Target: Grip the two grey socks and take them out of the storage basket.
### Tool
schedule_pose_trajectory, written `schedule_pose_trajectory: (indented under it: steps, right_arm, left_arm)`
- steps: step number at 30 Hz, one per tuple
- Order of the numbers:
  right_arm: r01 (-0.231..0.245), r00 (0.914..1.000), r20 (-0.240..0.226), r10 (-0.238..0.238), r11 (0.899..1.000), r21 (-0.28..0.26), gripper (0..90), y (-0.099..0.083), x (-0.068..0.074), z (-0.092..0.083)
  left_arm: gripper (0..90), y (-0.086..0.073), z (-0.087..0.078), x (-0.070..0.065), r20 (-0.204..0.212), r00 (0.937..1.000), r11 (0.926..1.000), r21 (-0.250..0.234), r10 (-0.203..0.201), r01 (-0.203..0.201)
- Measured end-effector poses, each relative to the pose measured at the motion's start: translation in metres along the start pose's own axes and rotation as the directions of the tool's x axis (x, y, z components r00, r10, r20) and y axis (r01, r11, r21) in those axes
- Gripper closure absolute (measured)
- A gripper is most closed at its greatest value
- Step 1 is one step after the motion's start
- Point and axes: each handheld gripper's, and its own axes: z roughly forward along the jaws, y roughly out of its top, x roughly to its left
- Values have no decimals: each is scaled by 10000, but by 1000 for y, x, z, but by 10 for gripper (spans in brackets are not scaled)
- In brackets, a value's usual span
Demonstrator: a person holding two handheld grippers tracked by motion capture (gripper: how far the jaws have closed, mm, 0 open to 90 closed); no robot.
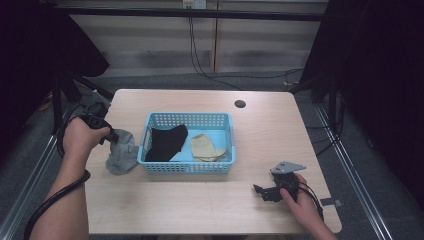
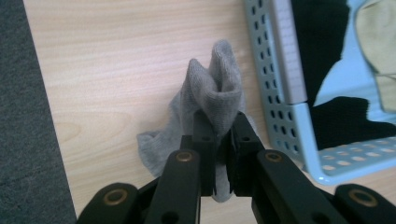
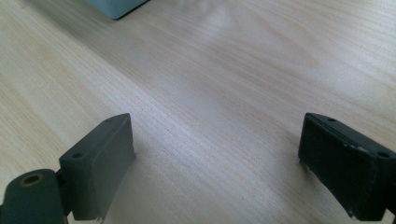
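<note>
1. Left claw [image 1: 114, 136]: clamped on a bunched fold of the grey sock [image 1: 122, 152]. In the left gripper view the jaws stand nearly together with the fold [image 2: 215, 93] rising between the pads; the rest of the sock drapes down onto the table [image 1: 200, 200].

2. Grey sock: it lies on the table just beside the basket's left wall, outside it, with its upper part pinched and its lower part resting on the wood.

3. Basket [image 1: 187, 167]: light blue and perforated, at the table's middle. It holds a black sock [image 1: 167, 142] on the left and a beige sock [image 1: 207, 147] on the right, apart from each other.

4. Step in hand, as judged: carrying the grey sock into the basket. The grip sits on one fold only, so the hanging part should be raised above the rim before the claw crosses the wall; otherwise the cloth may catch on the rim or nudge the basket.

5. Release, as judged: the bare blue floor between the two socks, or the space on top of them, suits the drop. The jaws should part only once the sock hangs inside the walls.

6. Right claw [image 1: 265, 192]: jaws wide apart and holding nothing, resting low over bare table near the front right edge, well apart from the basket. The right gripper view shows wood [image 3: 210, 93] between the pads.
</note>
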Motion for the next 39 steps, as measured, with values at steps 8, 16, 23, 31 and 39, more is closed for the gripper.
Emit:
schedule_pose_trajectory:
  steps: [8,16,23,31,39]
  right_arm:
    - [3,10000,28,-3,10000,13,98,0,0,0]
    - [-34,10000,7,34,10000,24,98,0,1,0]
    - [-37,10000,-9,37,10000,51,98,0,1,-1]
    - [3,10000,-12,-3,10000,4,98,-1,2,-1]
    - [35,10000,-12,-35,10000,-10,98,-1,2,-1]
  left_arm:
    - [616,-4,19,-2,247,9997,9988,-496,3,9]
    - [385,-11,19,-16,-261,9969,9950,-659,739,-755]
    - [351,-31,13,-30,-256,9858,9830,-755,1659,-1674]
    - [312,-67,28,-49,-1,9730,9695,-847,2309,-2301]
    - [314,-99,54,-62,624,9678,9645,-1194,2439,-2354]
